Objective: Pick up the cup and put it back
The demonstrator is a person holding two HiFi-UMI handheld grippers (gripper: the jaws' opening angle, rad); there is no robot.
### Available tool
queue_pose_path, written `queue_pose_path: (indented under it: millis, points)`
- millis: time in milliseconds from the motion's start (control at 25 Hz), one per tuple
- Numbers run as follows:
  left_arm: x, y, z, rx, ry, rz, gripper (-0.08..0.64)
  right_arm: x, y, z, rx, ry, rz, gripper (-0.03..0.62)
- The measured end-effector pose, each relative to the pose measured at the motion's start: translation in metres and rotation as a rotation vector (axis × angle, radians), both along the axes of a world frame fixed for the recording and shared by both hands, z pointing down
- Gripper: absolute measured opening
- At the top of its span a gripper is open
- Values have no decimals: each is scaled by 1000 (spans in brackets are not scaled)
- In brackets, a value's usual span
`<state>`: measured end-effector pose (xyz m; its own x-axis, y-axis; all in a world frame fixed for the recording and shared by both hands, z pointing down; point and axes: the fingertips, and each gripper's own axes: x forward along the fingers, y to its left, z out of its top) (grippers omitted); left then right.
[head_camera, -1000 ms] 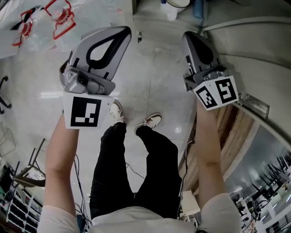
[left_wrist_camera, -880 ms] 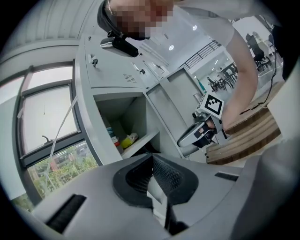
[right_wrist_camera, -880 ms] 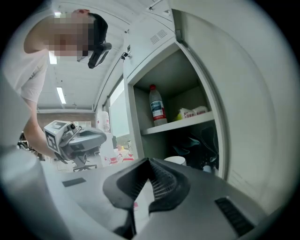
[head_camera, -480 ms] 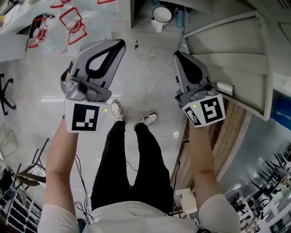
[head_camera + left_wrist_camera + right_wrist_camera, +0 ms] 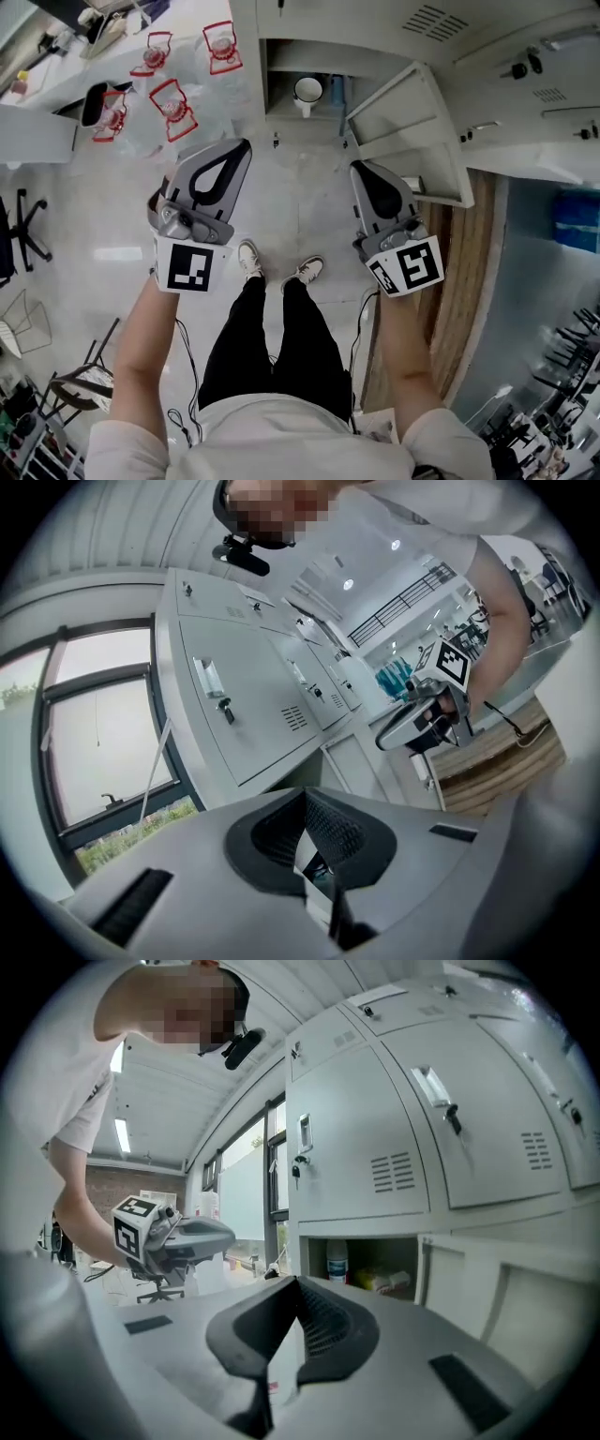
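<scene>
Low locker compartment (image 5: 279,94) holds white cup (image 5: 307,91).

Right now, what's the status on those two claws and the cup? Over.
Left gripper and right gripper both shut, empty. Cup upright in open locker compartment, untouched. Open locker door near right gripper; nothing else between.

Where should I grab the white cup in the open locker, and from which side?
Probably grip the white cup across its rim and wall, reaching in through the open locker front: it stands upright, mouth up, and walls close off the other sides.
</scene>
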<state>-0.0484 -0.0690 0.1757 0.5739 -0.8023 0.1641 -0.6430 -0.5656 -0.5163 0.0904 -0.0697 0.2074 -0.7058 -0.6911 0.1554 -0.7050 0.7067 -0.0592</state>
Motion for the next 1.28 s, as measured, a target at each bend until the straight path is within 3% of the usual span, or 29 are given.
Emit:
queue_pose_path:
  millis: [160, 440, 880, 1280]
  points:
    - [-1, 12, -31, -5, 26, 5, 20, 21, 11, -52, 36, -5, 68, 18]
    - [0, 31, -72, 10, 58, -9, 20, 45, 29, -111, 21, -130, 181, 18]
    - [1, 49, -159, 116, 58, -14, 20, 72, 61, -184, 83, -145, 221, 18]
    - [-10, 59, -183, 164, 59, -66, 20, 111, 73, -221, 141, -152, 309, 18]
